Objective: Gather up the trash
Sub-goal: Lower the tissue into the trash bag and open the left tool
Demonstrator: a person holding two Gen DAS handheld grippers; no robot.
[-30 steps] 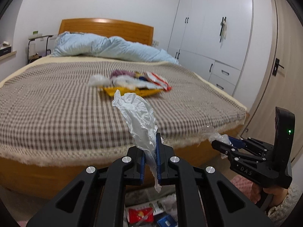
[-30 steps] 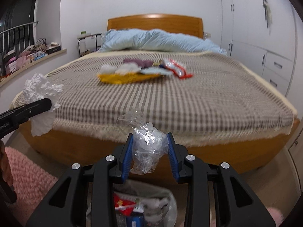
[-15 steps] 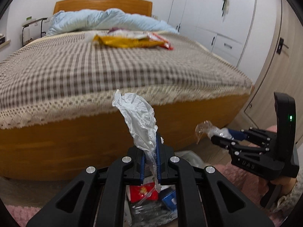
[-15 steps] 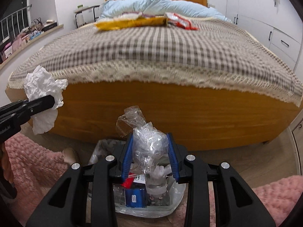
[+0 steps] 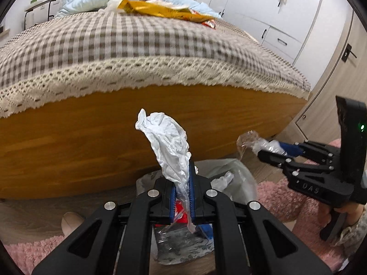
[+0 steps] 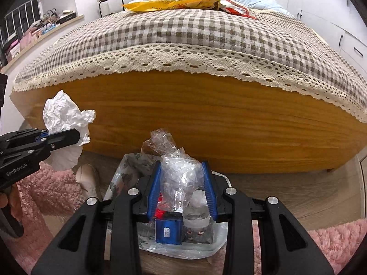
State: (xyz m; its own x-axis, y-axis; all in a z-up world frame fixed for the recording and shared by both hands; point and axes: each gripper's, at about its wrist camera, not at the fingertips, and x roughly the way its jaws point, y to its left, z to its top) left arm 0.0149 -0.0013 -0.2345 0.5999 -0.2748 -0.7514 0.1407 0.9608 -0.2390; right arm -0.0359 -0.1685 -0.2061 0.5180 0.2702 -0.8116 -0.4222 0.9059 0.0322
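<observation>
My left gripper (image 5: 182, 183) is shut on a crumpled white tissue (image 5: 167, 144), which sticks up from the jaws; it also shows in the right wrist view (image 6: 65, 116). My right gripper (image 6: 182, 183) is shut on a crumpled clear plastic wrapper (image 6: 177, 174), seen from the side in the left wrist view (image 5: 254, 143). Both hang just above an open clear trash bag (image 6: 183, 247) on the floor at the bed's foot, holding a blue box (image 6: 168, 231), a red packet and other wrappers. More trash, a yellow bag (image 6: 174, 3) and a red-white wrapper (image 6: 238, 10), lies on the bed.
The wooden bed frame (image 6: 206, 119) with checked cover and lace edge stands close ahead. A pink fluffy rug (image 6: 48, 192) lies on the wooden floor on both sides of the bag. A foot (image 6: 87, 178) is left of the bag. White wardrobes (image 5: 275, 11) stand at right.
Both grippers have come down from bed height to floor level with their trash still held. The trash bag now lies directly under both.
</observation>
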